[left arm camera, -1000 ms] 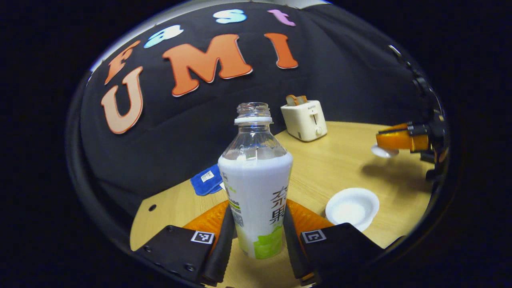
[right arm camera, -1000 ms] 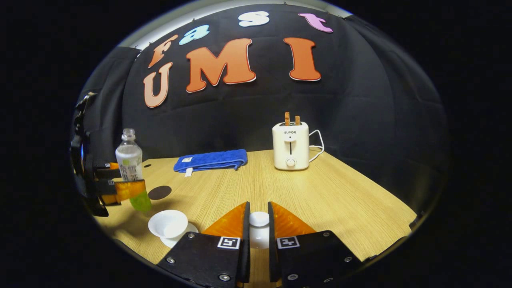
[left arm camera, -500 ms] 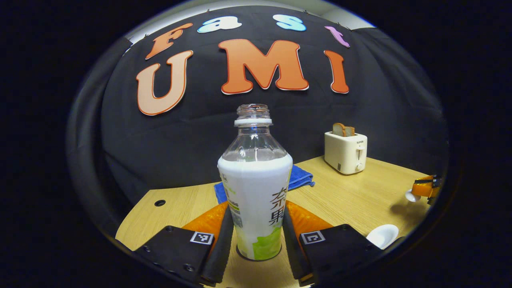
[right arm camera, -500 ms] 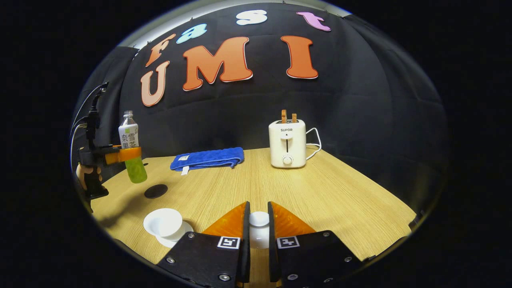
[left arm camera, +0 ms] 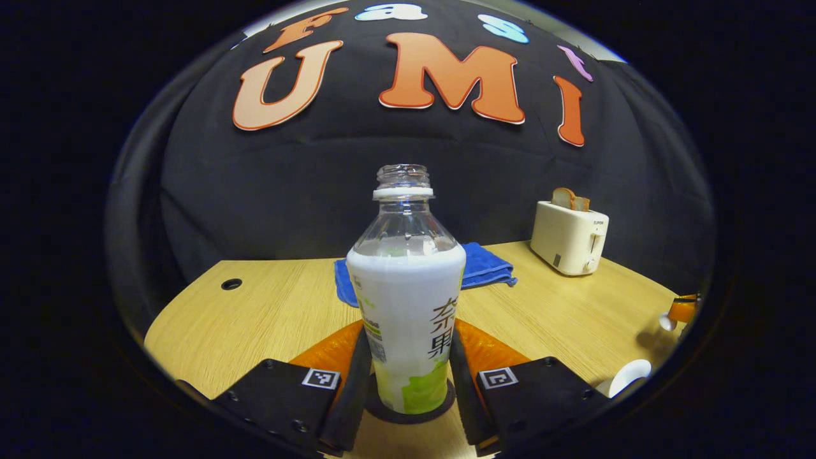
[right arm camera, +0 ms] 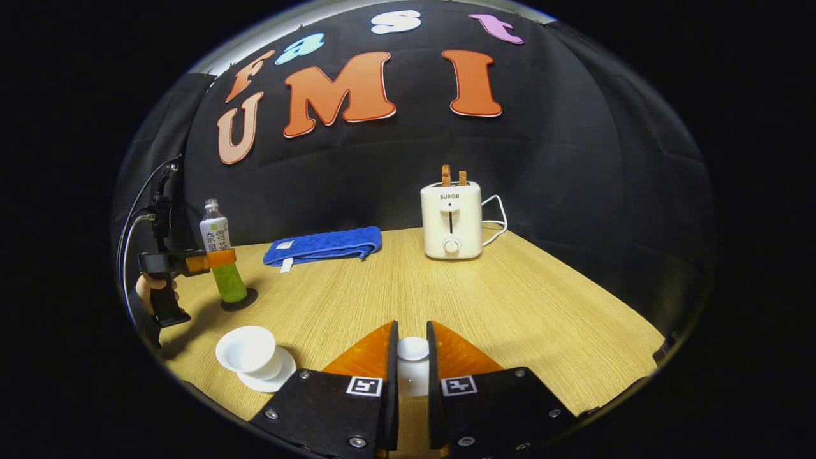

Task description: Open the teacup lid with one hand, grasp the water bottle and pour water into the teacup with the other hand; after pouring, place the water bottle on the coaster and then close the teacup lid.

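My left gripper point(left arm camera: 408, 376) is shut on the uncapped water bottle point(left arm camera: 407, 319), white and green labelled, which stands upright on the dark round coaster point(left arm camera: 408, 408). In the right gripper view the bottle point(right arm camera: 220, 255) stands on the coaster point(right arm camera: 241, 299) at the far left, the left gripper point(right arm camera: 210, 260) around it with a hand point(right arm camera: 148, 290) on the handle. My right gripper point(right arm camera: 412, 363) is shut on the knob of the white teacup lid point(right arm camera: 413, 349). The open white teacup point(right arm camera: 246, 350) sits on its saucer point(right arm camera: 271, 376), front left, and shows at the lower right as teacup point(left arm camera: 628, 373).
A cream toaster point(right arm camera: 450, 220) with two toast slices stands at the back of the wooden table point(right arm camera: 510, 306), its cord to the right. A folded blue towel point(right arm camera: 322, 246) lies at the back left. A small hole point(left arm camera: 231, 284) sits near the table's far left corner.
The left gripper has carried the bottle away from the teacup, brought it upright and lowered it onto the coaster. The right gripper has held the lid nearly still.
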Available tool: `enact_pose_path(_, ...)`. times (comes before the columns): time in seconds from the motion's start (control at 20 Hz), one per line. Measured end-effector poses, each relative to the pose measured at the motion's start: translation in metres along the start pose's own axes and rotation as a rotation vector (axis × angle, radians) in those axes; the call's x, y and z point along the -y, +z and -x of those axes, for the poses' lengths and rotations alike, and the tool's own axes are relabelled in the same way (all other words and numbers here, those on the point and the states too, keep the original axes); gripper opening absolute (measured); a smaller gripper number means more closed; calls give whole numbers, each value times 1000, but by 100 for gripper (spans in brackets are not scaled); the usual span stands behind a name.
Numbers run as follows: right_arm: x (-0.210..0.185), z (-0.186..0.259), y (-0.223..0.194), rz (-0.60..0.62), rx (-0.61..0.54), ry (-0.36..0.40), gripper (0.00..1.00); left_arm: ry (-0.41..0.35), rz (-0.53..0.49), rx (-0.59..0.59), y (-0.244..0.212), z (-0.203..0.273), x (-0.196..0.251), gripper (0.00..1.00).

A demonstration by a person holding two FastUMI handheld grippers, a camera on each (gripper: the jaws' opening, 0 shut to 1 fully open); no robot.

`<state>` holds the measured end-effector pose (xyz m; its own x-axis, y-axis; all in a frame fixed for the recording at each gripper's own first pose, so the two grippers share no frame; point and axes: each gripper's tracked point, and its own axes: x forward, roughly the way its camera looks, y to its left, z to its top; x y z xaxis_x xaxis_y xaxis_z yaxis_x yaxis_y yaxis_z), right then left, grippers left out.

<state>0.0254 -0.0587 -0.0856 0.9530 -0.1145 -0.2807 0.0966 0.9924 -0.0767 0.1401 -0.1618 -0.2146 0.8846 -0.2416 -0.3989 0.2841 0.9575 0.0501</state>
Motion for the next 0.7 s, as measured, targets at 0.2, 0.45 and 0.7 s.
enact_pose_path(0.2, -2, -2, -4, 5, -12, -1, 19, 1, 11, 17, 0, 0, -2, 63)
enact_pose_path(0.45, -5, -4, -4, 14, -18, 5, 19, -25, 40, 38, -3, -1, -2, 69)
enact_pose_path(0.7, -8, -3, -6, 15, -18, 8, 19, -28, 46, -20, -22, -5, 2, 70)
